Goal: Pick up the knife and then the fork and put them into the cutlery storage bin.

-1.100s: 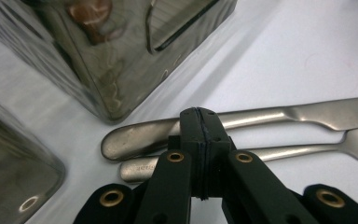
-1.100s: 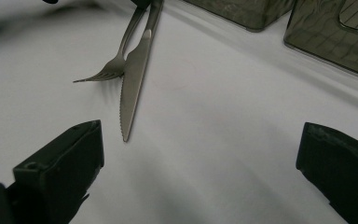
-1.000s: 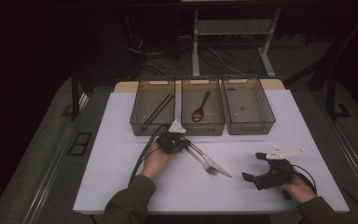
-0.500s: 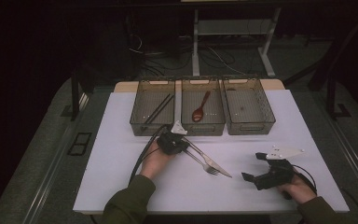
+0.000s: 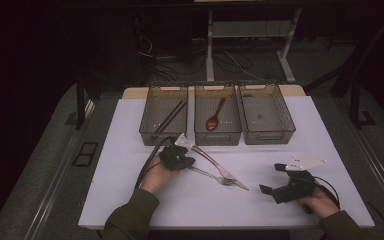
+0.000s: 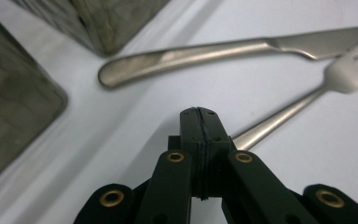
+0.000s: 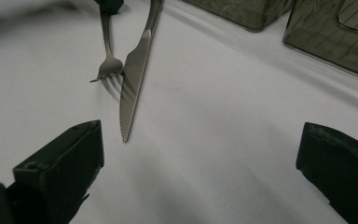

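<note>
landmark: middle bin, the one w/ the spoon. fork and knife lie on the white mat just in front of it, long axes running from the bin's front-left down toward its front-right, tips nearly touching. left gripper sits at the handle ends, in front of the bin's left corner; jaws pressed together, apparently pinching the fork handle, contact hidden behind the tips. right gripper is well apart, front-right of the bin, jaws spread wide, holding nothing, facing the knife tip. left hand is nearer; likely next move is lifting the fork.
</note>
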The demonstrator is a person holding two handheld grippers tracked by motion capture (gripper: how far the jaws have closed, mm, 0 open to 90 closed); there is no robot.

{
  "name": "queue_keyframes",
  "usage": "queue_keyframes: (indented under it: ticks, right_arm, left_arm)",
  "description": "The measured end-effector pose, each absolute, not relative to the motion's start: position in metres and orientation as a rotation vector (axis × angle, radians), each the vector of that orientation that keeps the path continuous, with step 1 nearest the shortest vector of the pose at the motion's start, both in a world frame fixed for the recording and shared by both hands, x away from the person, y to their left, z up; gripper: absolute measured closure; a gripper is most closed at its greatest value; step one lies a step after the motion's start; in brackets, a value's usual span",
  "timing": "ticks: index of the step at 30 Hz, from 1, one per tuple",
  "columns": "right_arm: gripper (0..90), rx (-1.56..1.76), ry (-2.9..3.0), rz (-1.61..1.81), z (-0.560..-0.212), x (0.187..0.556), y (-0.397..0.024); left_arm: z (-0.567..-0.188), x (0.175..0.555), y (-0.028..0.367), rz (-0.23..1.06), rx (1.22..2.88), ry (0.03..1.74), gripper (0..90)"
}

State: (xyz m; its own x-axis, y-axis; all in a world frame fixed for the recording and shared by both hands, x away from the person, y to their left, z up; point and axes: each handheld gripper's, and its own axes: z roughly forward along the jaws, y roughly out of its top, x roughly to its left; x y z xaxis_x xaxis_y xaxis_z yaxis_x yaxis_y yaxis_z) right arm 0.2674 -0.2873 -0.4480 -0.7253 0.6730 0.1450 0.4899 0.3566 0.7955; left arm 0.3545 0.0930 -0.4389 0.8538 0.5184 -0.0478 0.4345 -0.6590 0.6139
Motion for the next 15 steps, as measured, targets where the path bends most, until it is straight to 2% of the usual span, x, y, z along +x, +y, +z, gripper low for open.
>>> queue_keyframes:
  ticks: [15]
  right_arm:
    - [0.2,1.048,2.411,1.300,-0.448,0.268,-0.287]
  left_arm:
    - [-0.437,0.318,0.111,0.062,2.397,0.667,88.8]
